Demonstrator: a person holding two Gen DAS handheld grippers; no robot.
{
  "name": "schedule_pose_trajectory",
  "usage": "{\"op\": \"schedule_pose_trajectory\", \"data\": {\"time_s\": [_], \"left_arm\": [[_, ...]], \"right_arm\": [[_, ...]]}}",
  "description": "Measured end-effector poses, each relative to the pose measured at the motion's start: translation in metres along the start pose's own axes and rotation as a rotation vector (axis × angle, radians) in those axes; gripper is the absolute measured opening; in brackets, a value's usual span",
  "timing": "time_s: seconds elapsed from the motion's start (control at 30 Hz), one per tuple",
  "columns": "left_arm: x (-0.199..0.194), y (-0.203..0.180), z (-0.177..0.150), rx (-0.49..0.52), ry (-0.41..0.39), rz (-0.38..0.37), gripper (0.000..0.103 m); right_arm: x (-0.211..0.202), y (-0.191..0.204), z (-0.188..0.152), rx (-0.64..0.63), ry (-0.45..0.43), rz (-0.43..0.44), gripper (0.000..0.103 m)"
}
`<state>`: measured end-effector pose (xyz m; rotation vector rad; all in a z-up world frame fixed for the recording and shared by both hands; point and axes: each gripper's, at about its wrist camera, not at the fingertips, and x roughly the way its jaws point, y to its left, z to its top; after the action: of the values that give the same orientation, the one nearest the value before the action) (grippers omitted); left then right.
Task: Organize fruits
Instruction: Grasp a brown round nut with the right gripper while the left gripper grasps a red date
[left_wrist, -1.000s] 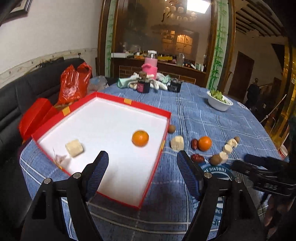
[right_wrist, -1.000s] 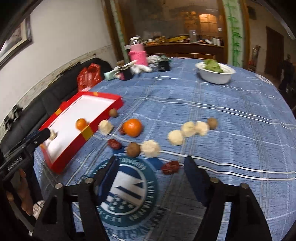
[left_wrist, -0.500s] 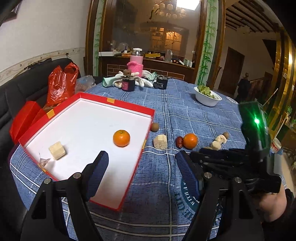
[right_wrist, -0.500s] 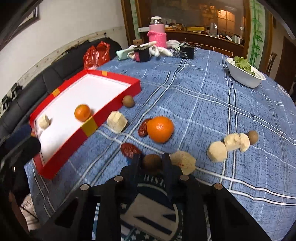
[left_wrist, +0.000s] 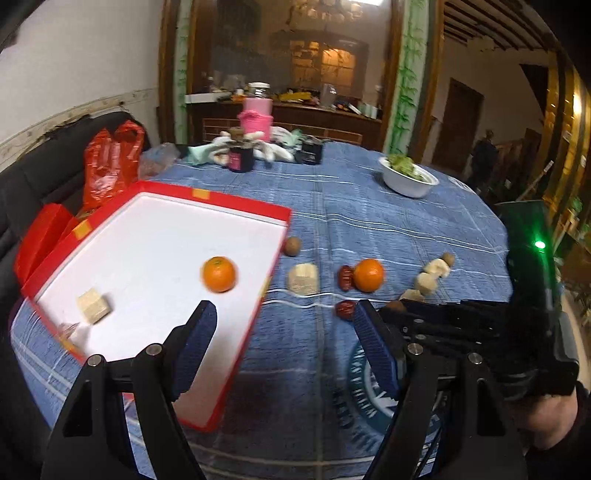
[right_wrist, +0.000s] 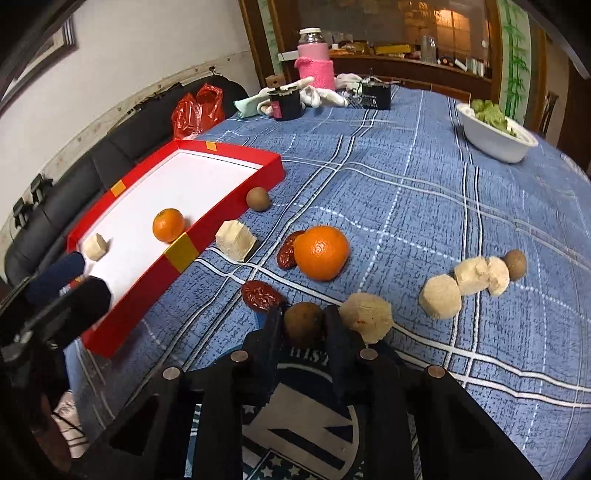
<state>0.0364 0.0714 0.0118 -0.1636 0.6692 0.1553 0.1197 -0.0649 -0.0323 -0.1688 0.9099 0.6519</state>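
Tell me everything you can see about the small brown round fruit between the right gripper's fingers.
The small brown round fruit is dull and rough-skinned, like a longan. The right gripper is shut on its sides, low over the blue plaid tablecloth. A wrinkled red date lies close on its left, a pale beige chunk close on its right.

Brown fruit (right_wrist: 303, 322) lower half hidden between right gripper (right_wrist: 302, 325) fingers. Red date (left_wrist: 345, 277) partly hidden behind orange (left_wrist: 368, 274). Left view motion-blurred. Far sideboard items too small to identify.
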Motion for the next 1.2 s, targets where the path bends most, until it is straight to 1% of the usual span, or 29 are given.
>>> {"op": "schedule_pose_trajectory", "data": {"time_s": [0.07,0.17,0.2,0.27,0.37,0.43,0.5,0.53,0.57,0.6,0.63,0.73,0.83,0.97,1.03,1.07,1.2], "left_arm": [[0.01,-0.012,0.006,0.03,0.013,-0.014,0.076],[0.029,-0.03,0.011,0.04,0.073,-0.069,0.076],[0.035,-0.036,0.01,0.043,0.089,-0.069,0.076],[0.048,-0.044,0.008,0.053,0.116,-0.03,0.076],[0.063,-0.055,0.006,0.076,0.144,-0.003,0.073],[0.075,-0.062,0.002,0.103,0.185,0.009,0.062],[0.084,-0.066,0.0,0.117,0.233,0.031,0.055],[0.084,-0.067,0.001,0.116,0.227,0.04,0.044],[0.084,-0.067,0.001,0.119,0.228,0.046,0.039],[0.085,-0.068,0.0,0.131,0.23,0.063,0.028],[0.085,-0.069,0.0,0.132,0.234,0.064,0.028],[0.074,-0.064,-0.003,0.107,0.223,0.035,0.028],[0.056,-0.057,-0.006,0.091,0.187,0.028,0.028],[0.023,-0.032,-0.007,0.023,0.126,0.033,0.028],[0.009,-0.021,-0.006,-0.004,0.087,0.046,0.028],[-0.002,-0.012,-0.006,-0.02,0.05,0.07,0.028],[-0.018,0.018,0.0,-0.095,-0.015,0.121,0.028]], "right_arm": [[-0.011,-0.01,-0.003,0.036,-0.03,-0.002,0.024],[-0.035,-0.039,-0.011,0.141,-0.102,0.024,0.024],[-0.043,-0.05,-0.013,0.17,-0.13,0.025,0.024],[-0.052,-0.071,-0.017,0.234,-0.164,0.037,0.024],[-0.058,-0.097,-0.023,0.328,-0.205,0.087,0.024],[-0.057,-0.102,-0.023,0.344,-0.212,0.12,0.024],[-0.056,-0.101,-0.023,0.335,-0.215,0.128,0.024],[-0.057,-0.1,-0.022,0.33,-0.22,0.128,0.024],[-0.058,-0.1,-0.021,0.325,-0.226,0.127,0.024],[-0.058,-0.099,-0.021,0.323,-0.228,0.125,0.024],[-0.058,-0.099,-0.02,0.323,-0.229,0.125,0.024],[-0.059,-0.096,-0.021,0.309,-0.233,0.119,0.024],[-0.058,-0.093,-0.021,0.292,-0.232,0.11,0.024],[-0.054,-0.088,-0.022,0.271,-0.222,0.091,0.024],[-0.052,-0.084,-0.022,0.257,-0.214,0.082,0.024],[-0.052,-0.082,-0.022,0.25,-0.21,0.074,0.024],[-0.053,-0.064,-0.022,0.205,-0.198,0.059,0.024]]}}
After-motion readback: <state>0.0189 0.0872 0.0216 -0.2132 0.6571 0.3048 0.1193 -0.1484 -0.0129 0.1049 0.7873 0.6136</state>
